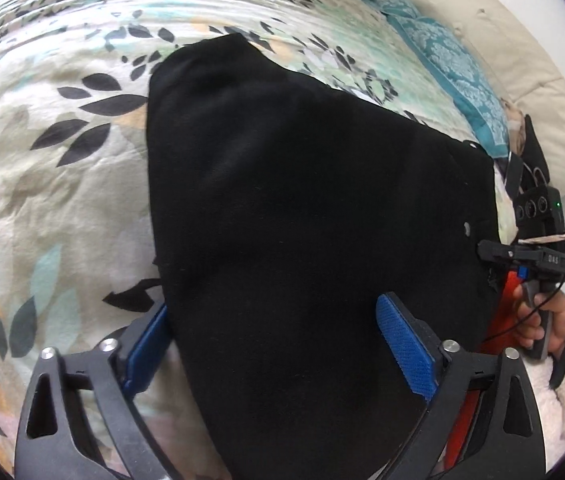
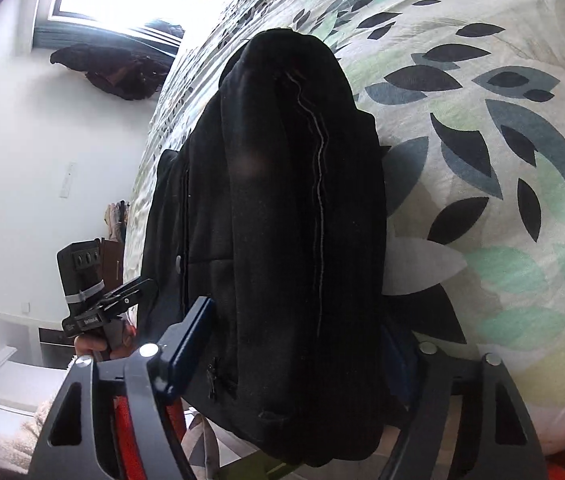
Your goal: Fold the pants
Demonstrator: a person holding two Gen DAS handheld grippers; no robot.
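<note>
Right now you are at the grasp step of a fold: the black pants [image 1: 302,220] lie partly folded on the leaf-print bedspread [image 1: 54,184], and each gripper straddles an edge of the near end. On the left gripper [image 1: 278,344] the jaws stand fairly wide, cloth running between the blue pads [image 1: 404,348]; the near edge lies against the left-hand pad, but a firm pinch is not evident. On the right gripper [image 2: 294,344] the jaws are about half closed around the thick rolled bundle with the white seam line; one pad is buried behind cloth, so I cannot tell whether it bites. Next, I judge, close both fully on all layers, then lift together and carry the end over toward the far edge, keeping the two hands level so the fold lands square.
</note>
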